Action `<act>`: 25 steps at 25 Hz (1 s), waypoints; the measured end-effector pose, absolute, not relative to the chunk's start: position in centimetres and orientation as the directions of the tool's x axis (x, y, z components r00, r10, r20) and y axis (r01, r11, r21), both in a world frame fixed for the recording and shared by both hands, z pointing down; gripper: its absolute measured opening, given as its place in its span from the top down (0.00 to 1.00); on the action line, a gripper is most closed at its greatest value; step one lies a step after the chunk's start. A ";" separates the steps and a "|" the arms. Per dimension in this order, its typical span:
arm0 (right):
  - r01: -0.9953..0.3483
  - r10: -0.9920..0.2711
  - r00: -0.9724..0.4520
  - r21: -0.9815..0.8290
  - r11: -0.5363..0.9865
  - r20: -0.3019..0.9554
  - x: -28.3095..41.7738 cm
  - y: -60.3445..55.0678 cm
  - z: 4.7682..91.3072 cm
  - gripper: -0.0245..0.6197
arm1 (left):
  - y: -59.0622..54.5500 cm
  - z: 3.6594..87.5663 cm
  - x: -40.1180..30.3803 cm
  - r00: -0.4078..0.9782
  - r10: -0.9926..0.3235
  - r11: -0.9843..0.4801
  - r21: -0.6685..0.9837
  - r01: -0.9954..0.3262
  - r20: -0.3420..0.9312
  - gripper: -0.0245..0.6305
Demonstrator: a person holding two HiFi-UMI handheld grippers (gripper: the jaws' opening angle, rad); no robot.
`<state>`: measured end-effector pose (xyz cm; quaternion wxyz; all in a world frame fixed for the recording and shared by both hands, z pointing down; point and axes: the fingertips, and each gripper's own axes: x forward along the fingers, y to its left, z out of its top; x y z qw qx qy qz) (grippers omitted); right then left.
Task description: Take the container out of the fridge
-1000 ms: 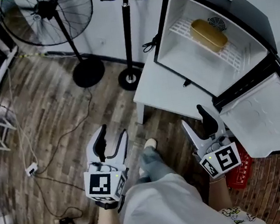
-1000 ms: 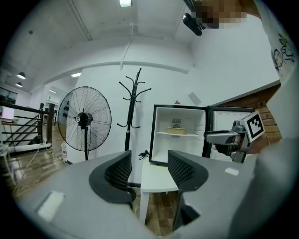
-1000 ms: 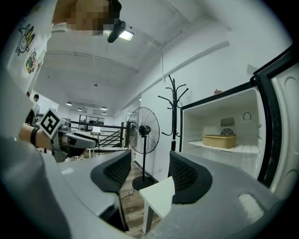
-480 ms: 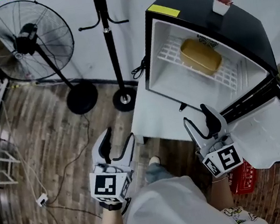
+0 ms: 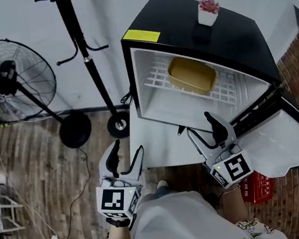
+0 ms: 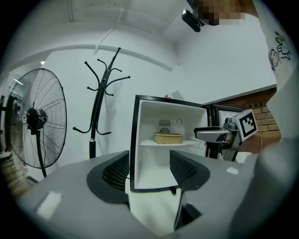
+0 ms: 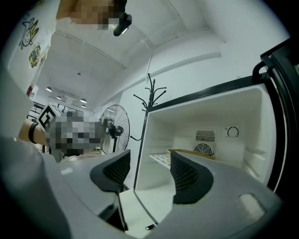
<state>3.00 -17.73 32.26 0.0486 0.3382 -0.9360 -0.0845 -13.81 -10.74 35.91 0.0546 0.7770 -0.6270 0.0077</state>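
Container: tan rounded plastic container (image 5: 192, 75) on white wire shelf (image 5: 157, 77) inside open black fridge (image 5: 226, 38).
Grippers: left gripper (image 5: 126, 150), right gripper (image 5: 202, 126) — jaws wide apart, empty.
Risk: shallow rim pinch — container could tip off shelf.

1. The head view looks steeply down from above onto the open fridge (image 5: 199, 42), the left gripper (image 5: 127, 147) and the right gripper (image 5: 199, 124).
2. The left gripper view faces the fridge front from a short way back.
3. The right gripper view sits nearer, angled into the cavity.
4. All three share the fridge interior and the coat stand (image 5: 80, 48).
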 end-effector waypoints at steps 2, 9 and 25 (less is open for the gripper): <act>-0.640 -0.658 -0.752 0.198 0.742 0.036 3.2 -18.2 32.2 0.55 | -11.7 36.1 -13.3 0.250 -0.965 -0.244 0.075 -0.967 0.075 0.55; -0.700 -0.722 -0.690 0.205 0.684 0.050 4.5 -19.0 32.2 0.55 | -14.8 35.5 -11.7 0.372 -0.925 -0.367 0.066 -0.928 0.081 0.55; -0.771 -0.808 -0.584 0.258 0.583 0.079 6.6 -21.1 32.4 0.55 | -19.1 35.2 -9.2 0.523 -0.847 -0.521 0.052 -0.852 0.091 0.55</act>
